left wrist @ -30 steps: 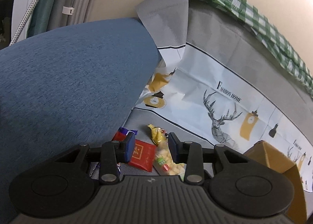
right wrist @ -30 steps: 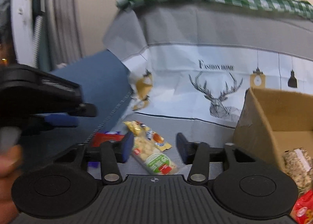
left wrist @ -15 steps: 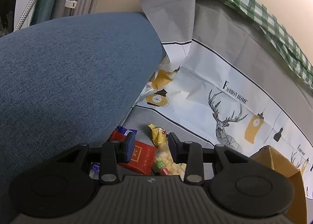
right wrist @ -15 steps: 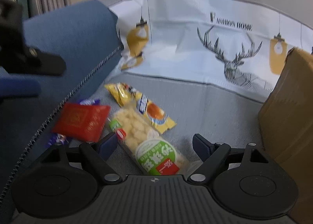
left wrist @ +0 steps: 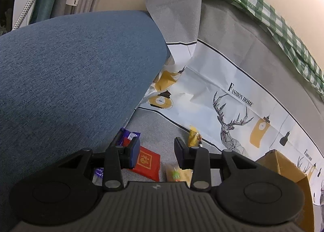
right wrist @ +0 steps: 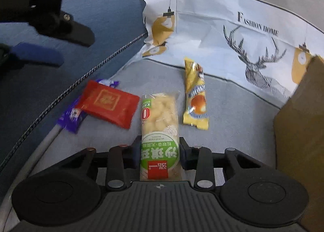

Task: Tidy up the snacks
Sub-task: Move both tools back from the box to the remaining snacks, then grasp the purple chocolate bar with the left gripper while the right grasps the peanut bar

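Several snack packs lie on the grey sofa seat (right wrist: 232, 114). A long clear pack of pale puffs with a green label (right wrist: 159, 122) points away from me. My right gripper (right wrist: 160, 151) has its jaws closing on the pack's near end, and the pads touch both of its sides. To its left lie a red packet (right wrist: 109, 103) and a purple wrapper (right wrist: 70, 117), to its right a yellow pack (right wrist: 195, 98). My left gripper (left wrist: 157, 151) hovers open over the red packet (left wrist: 147, 161) with nothing between its fingers. Its blue pad (right wrist: 36, 54) shows at the upper left.
A blue cushion (left wrist: 70, 80) rises on the left, close to the purple wrapper. A cardboard box (right wrist: 299, 130) stands at the right. A cloth with a deer print (right wrist: 253, 53) covers the sofa back, and a green checked cloth (left wrist: 263, 5) lies along its top.
My right gripper sank toward the seat, spread wide over the green-labelled pack, then closed in on its near end. The left gripper stayed about where it was, equally open.
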### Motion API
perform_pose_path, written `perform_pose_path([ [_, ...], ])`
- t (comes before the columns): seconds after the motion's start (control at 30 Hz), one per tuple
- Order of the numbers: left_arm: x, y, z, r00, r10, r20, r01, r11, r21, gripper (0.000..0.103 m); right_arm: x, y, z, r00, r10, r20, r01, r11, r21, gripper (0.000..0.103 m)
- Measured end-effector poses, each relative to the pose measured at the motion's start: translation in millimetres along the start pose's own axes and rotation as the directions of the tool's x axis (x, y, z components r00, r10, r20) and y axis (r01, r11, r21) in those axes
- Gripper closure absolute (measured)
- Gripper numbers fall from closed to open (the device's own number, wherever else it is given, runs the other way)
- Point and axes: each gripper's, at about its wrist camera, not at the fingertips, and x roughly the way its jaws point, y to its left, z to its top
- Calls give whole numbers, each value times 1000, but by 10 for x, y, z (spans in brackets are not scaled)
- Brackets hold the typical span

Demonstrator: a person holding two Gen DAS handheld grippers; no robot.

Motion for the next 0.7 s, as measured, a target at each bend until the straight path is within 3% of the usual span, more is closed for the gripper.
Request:
perform_pose_path([
  [0.3, -4, -75, -85, 999, 13, -41, -8, 993, 120, 60, -743, -103, -420, 999, 8, -35, -6, 997, 71, 65],
  [0.43, 46, -200, -176, 995, 81, -50, -66, 964, 258, 59, -1065, -84, -611, 1000, 11, -14, -10, 997, 71, 65],
  [0.47, 77, -253, -222, 992, 115, -50, -93, 944, 315, 57, -1125, -75, -660, 1000, 9, -1, -9, 998, 68, 65],
  [0.53, 165, -402, -367, 980, 196, -40, -156, 871, 467, 51, -1187, -34, -794, 1000, 5, 2, -5, 999, 44, 65],
  [0.63, 310, -613, -652, 953, 301, 16, -234, 706, 668, 40, -1147, -3, -878, 999, 11, -30, -9, 998, 62, 65],
  [0.7, 390, -653, -762, 945, 326, 35, -249, 642, 725, 40, -1065, 9, -870, 999, 5, -45, -2, 998, 66, 64],
])
